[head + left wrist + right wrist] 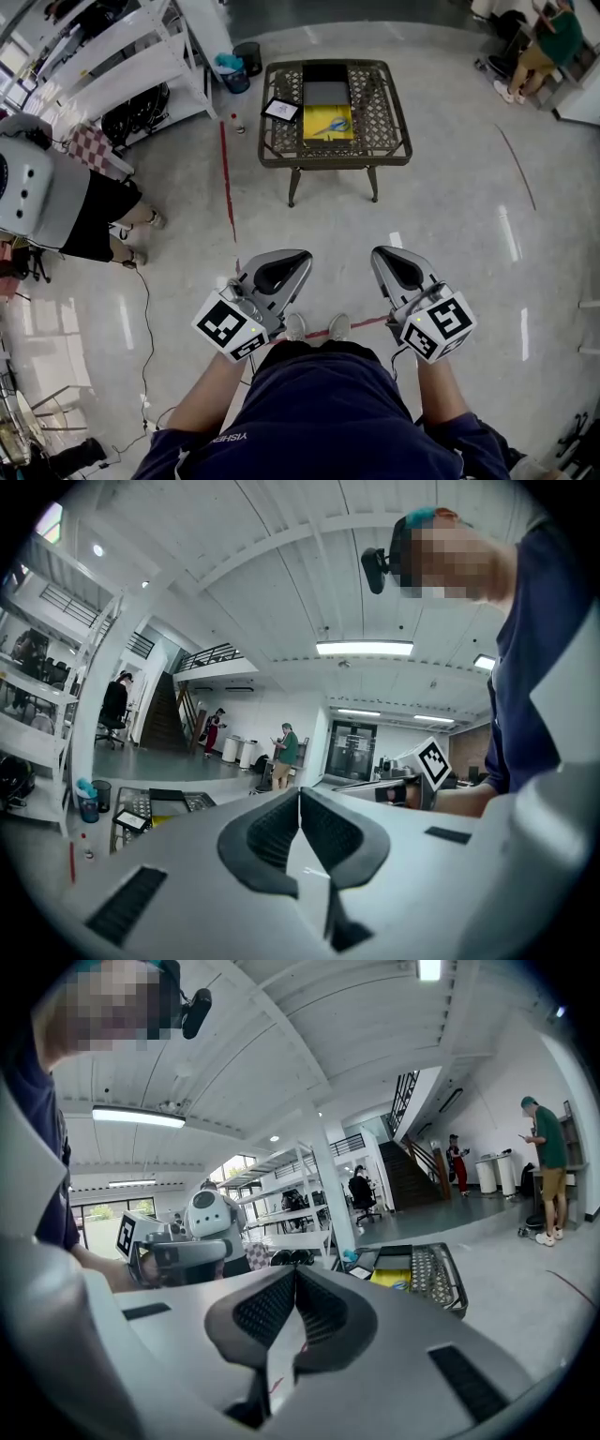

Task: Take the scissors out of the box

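Not begun. Standing well back from table (384, 112), facing it. Holding left claw (286, 267) pressed together, empty; right claw (398, 267) same, nothing pinched. Scissors (328, 123) inside yellow box (343, 133) on table top, untouched. Left to do: walk up, spread one claw, pinch scissors, lift clear of box.

Glossy pale floor (450, 216), brown wicker table (384, 117), white shelving (122, 56), ceiling strip light (364, 648), staircase (412, 1171)
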`<move>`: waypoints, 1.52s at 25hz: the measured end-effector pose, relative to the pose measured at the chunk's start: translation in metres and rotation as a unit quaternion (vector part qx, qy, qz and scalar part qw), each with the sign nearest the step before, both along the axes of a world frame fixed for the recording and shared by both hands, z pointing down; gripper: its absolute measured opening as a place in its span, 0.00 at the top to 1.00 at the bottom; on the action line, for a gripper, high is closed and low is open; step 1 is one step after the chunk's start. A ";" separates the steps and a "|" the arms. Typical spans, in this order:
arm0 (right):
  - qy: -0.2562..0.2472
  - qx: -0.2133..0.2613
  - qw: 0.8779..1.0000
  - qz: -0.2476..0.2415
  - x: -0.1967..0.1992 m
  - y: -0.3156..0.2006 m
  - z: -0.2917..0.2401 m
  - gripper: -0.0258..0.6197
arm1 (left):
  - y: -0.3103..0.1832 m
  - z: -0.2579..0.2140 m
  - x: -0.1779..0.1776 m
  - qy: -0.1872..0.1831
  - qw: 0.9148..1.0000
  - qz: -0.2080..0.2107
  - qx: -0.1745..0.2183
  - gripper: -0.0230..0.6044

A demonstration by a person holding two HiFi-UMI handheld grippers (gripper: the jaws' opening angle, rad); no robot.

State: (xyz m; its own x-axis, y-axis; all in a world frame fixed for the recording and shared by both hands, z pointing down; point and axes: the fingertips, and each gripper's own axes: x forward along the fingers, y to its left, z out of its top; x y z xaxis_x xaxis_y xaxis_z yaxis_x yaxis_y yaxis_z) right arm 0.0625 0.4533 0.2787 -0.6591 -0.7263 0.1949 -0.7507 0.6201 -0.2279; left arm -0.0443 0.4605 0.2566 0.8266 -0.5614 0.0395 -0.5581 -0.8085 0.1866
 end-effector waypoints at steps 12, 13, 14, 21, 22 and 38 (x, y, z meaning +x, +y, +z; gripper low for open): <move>-0.004 -0.006 1.000 -0.011 0.041 -0.016 0.006 0.93 | -0.014 0.007 0.033 -0.004 1.000 -0.020 -0.005 0.92; -0.003 -0.006 1.000 -0.012 0.043 -0.019 0.007 0.93 | -0.017 0.008 0.034 -0.004 1.000 -0.021 -0.005 0.92; -0.003 -0.006 1.000 -0.012 0.043 -0.022 0.008 0.93 | -0.020 0.009 0.035 -0.003 1.000 -0.021 -0.005 0.92; 0.000 -0.011 1.000 -0.017 0.040 -0.047 0.016 0.93 | -0.044 0.018 0.030 0.000 1.000 -0.026 -0.008 0.92; 0.001 -0.012 1.000 -0.018 0.038 -0.052 0.018 0.93 | -0.049 0.019 0.028 0.000 1.000 -0.026 -0.009 0.92; 0.005 -0.032 0.999 -0.014 -0.017 -0.176 0.038 0.93 | -0.180 0.042 -0.014 0.005 1.000 -0.005 -0.026 0.92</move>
